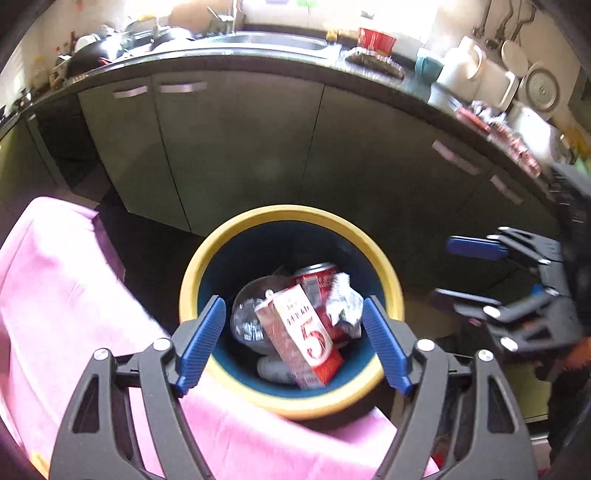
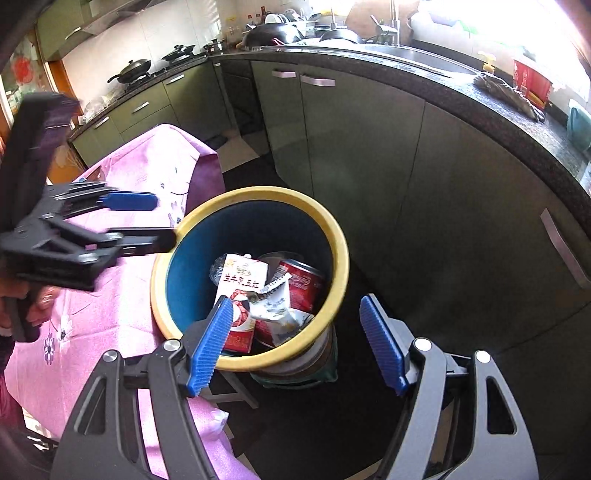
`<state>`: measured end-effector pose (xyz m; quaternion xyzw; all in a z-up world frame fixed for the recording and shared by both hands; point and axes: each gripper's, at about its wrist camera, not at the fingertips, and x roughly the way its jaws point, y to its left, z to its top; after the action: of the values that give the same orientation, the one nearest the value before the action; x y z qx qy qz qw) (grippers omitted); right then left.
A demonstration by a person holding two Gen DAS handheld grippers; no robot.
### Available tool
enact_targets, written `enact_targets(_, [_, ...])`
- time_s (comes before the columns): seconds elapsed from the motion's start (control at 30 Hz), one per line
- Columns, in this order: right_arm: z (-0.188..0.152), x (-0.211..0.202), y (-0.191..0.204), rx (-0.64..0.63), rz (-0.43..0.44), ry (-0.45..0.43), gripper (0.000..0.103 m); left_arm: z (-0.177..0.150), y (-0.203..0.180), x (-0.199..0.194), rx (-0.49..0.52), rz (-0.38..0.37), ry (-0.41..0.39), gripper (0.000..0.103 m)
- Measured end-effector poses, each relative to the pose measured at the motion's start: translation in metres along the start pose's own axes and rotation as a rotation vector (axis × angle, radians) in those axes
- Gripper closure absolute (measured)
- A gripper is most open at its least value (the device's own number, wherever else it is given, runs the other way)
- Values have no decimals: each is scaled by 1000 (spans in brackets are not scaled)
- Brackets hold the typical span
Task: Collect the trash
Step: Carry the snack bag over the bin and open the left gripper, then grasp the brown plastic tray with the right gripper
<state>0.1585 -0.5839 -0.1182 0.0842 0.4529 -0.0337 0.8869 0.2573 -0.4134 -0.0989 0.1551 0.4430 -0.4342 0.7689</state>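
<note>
Over the bin's mouth, hovering with the left gripper (image 1: 293, 345) spread wide and empty, the right gripper (image 2: 297, 345) likewise gaping beside the yellow rim. Sitting inside the blue bin (image 1: 291, 214): a red-and-white carton (image 1: 303, 339), red can (image 1: 317, 273), crumpled wrapper (image 1: 343, 302). Crowding close: pink tablecloth (image 1: 66, 288), cabinet doors (image 1: 236, 147).

green cabinets (image 2: 365, 147); dark countertop (image 2: 517, 122); pink tablecloth (image 2: 122, 280); bright window (image 2: 517, 22)
</note>
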Motion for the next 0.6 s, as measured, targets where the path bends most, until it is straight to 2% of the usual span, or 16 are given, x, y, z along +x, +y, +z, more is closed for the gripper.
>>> enact_targets(0.23, [11, 4, 43, -85, 47, -1, 32, -71, 21, -77, -64, 39, -71, 24])
enact_targets(0.33, [19, 7, 68, -123, 71, -4, 32, -112, 36, -108, -106, 65, -111, 15])
enact_targets(0.5, [37, 23, 122, -197, 120, 23, 32, -178, 77, -148, -205, 129, -149, 15])
enact_targets(0.6, [54, 36, 167, -246, 170, 48, 32, -207, 107, -169, -261, 160, -185, 14])
